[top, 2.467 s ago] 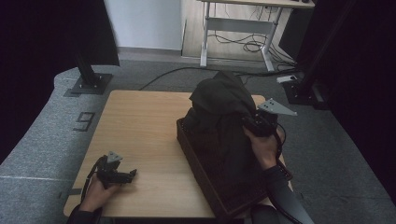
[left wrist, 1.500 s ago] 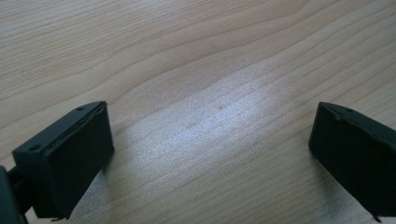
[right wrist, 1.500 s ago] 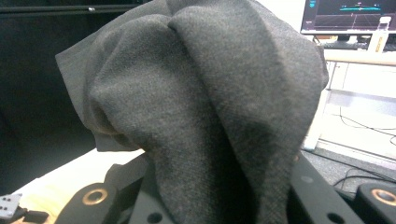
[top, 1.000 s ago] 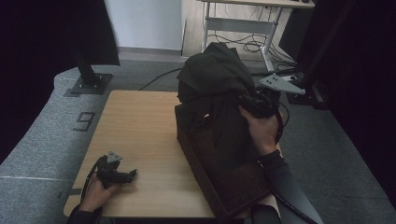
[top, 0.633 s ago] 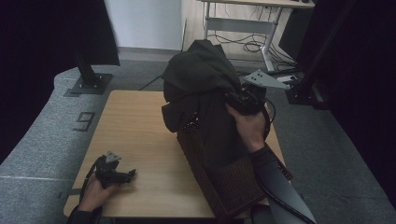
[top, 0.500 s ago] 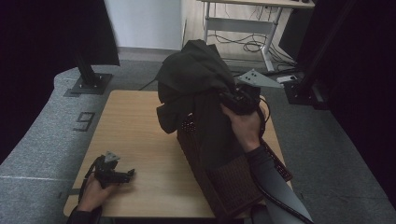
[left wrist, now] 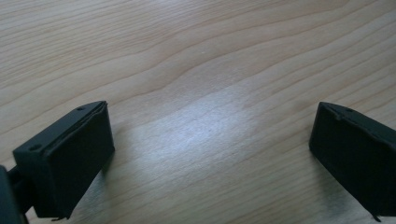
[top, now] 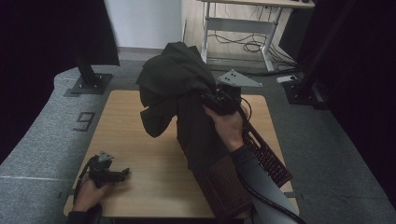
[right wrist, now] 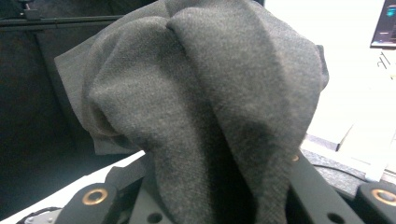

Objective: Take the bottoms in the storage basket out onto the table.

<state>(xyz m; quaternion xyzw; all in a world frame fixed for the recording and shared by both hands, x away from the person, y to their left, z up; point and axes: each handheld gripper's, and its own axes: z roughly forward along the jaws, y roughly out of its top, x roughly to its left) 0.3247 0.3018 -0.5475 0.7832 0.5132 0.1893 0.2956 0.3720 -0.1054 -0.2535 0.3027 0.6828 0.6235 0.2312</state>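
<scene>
Your table (top: 140, 140) is a light wood-grain top standing on grey carpet. A dark openwork basket (top: 266, 158) sits directly on its right half, running from the near edge toward the far right. At the near left corner your left tongs (top: 122, 173) rest on the wood, well apart from the basket.

One dark garment (top: 175, 88). One brown basket (top: 266, 156). Two tongs: left tongs (top: 122, 174), right tongs (top: 208, 96). One wooden desk (top: 140, 154). One second desk (top: 243, 23) at back. One "9" marker (top: 84, 122) on floor.
</scene>
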